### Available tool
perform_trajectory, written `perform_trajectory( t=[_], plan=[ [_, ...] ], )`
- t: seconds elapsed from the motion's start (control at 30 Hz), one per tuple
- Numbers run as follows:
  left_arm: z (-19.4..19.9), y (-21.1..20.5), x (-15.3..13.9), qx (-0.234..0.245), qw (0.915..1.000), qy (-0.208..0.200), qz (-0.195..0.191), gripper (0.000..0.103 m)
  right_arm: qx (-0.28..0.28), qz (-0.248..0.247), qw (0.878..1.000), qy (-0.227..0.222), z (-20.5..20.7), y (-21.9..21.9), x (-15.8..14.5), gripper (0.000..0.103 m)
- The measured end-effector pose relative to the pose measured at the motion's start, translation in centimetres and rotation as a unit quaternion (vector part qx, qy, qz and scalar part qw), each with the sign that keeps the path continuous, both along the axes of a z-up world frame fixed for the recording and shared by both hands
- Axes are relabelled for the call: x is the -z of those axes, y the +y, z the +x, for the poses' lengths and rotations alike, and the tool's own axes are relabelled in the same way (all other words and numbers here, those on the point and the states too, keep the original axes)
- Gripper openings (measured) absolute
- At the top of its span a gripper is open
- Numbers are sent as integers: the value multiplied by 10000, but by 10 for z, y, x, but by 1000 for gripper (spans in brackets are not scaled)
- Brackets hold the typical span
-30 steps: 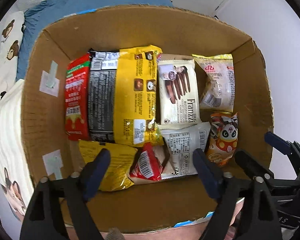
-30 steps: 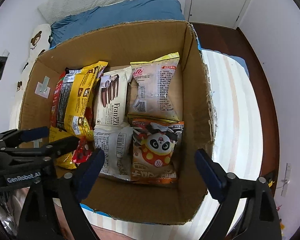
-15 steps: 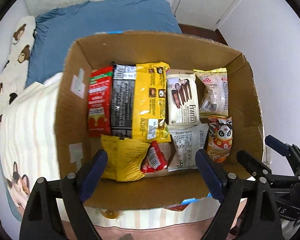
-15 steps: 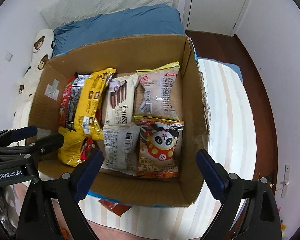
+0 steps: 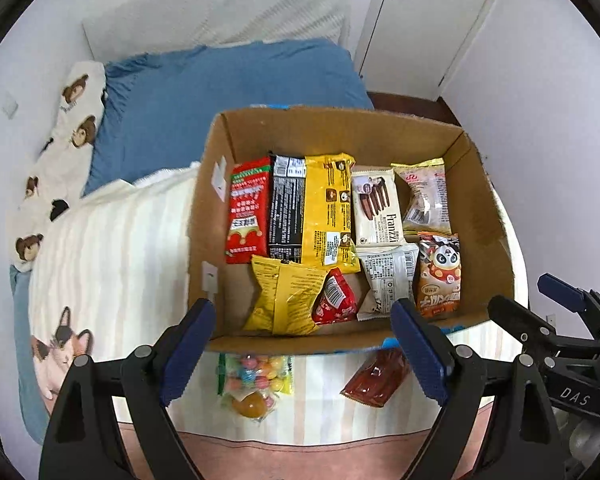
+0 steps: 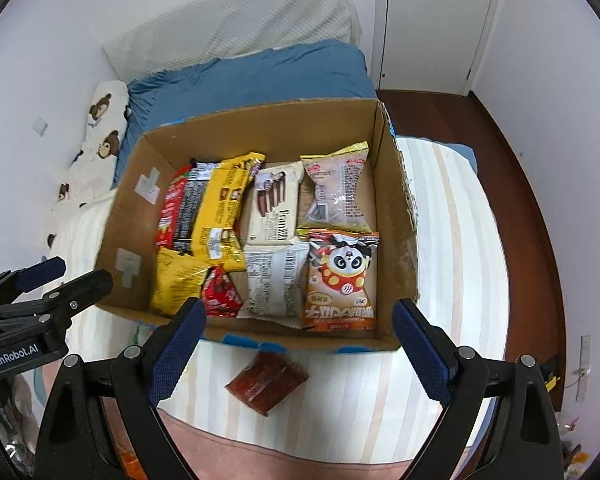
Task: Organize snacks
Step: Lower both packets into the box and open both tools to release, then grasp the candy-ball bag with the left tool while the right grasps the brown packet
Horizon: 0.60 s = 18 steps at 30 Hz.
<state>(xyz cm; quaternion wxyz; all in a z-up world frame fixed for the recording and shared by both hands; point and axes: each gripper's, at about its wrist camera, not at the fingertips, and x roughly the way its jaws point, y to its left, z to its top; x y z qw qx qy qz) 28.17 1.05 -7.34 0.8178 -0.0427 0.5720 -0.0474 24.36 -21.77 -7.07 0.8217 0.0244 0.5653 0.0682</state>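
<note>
Most snacks are already lying packed in the cardboard box (image 5: 204,216) on the bed. A bag of coloured candies (image 5: 255,376) and a dark red packet (image 6: 266,385) are waiting outside, just before its near wall. Left tool (image 5: 302,354) and right tool (image 6: 298,354) are both hovering open, empty.

Left gripper (image 5: 303,346) and right gripper (image 6: 296,346) both point steeply down, side by side, jaws wide apart and empty.
</note>
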Motion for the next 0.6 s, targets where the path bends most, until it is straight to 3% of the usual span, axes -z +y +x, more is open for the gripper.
perform_trajectory(
  t=[0.4,0.6],
  plan=[
    [-62,9,-56,-127,9943,-1000,350,90,-2,79,9968,-797,-55,5,-57,96],
    [-91,8,-74,-125,9901,-1310,481,90,4,2,9929,-1188,-84,7,-81,96]
  ],
)
